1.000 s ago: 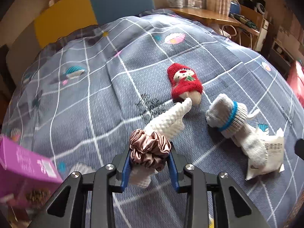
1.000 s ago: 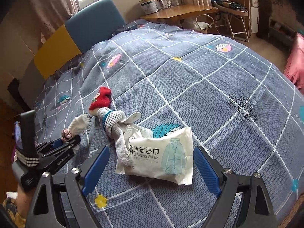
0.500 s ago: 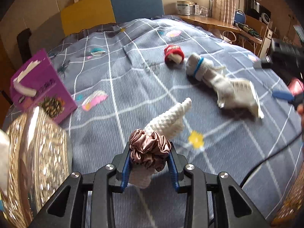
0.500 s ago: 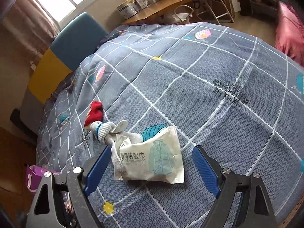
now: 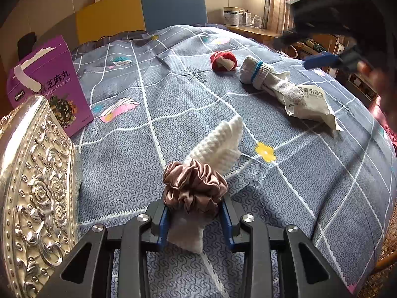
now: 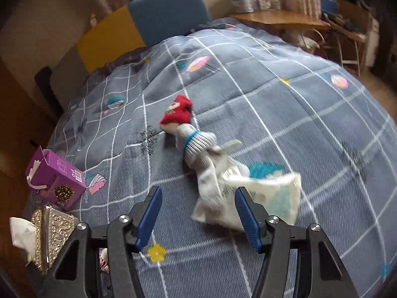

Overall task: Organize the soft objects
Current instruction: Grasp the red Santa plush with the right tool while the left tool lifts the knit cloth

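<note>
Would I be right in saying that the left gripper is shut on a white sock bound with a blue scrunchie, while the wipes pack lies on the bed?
Not quite: the scrunchie is brown satin, not blue, as the left wrist view shows. The left gripper is indeed shut on the white sock, and the wipes pack does lie on the bed.

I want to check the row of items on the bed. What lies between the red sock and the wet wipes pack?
The grey sock with a blue band lies between the red sock and the wipes pack, as the left wrist view shows.
</note>
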